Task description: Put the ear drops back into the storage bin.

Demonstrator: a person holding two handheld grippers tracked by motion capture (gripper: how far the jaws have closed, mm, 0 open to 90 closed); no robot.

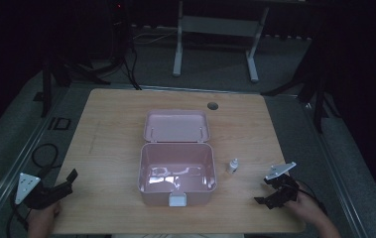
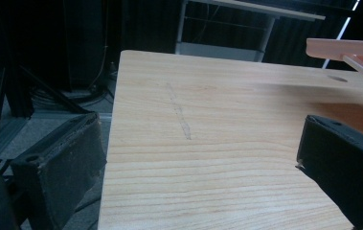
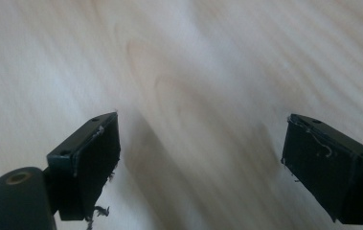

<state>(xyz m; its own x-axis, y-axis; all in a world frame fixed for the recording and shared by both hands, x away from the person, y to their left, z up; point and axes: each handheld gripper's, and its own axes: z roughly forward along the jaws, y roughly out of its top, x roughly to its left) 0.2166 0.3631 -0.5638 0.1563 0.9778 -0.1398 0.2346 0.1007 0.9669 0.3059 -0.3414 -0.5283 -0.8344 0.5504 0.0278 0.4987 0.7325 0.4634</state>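
A pink plastic box (image 1: 177,168) stands open in the middle of the wooden table (image 1: 111,148), its lid (image 1: 176,126) laid back behind it and a white latch at its front. A small white bottle (image 1: 232,165) stands upright just right of the box. My left gripper (image 1: 71,181) rests at the table's front left corner, open and holding nothing. In the left gripper view, the left gripper (image 2: 200,143) has its jaws spread wide over bare wood, with the pink box (image 2: 346,48) edge at the upper right. My right gripper (image 1: 264,191) is at the front right, open; in its own view the right gripper (image 3: 200,139) is empty above the tabletop.
A round cable hole (image 1: 213,105) sits near the table's far edge. Beyond the table stand a white desk frame (image 1: 215,29) and black stands on a grey floor. Cables lie on the floor at the left (image 1: 44,153).
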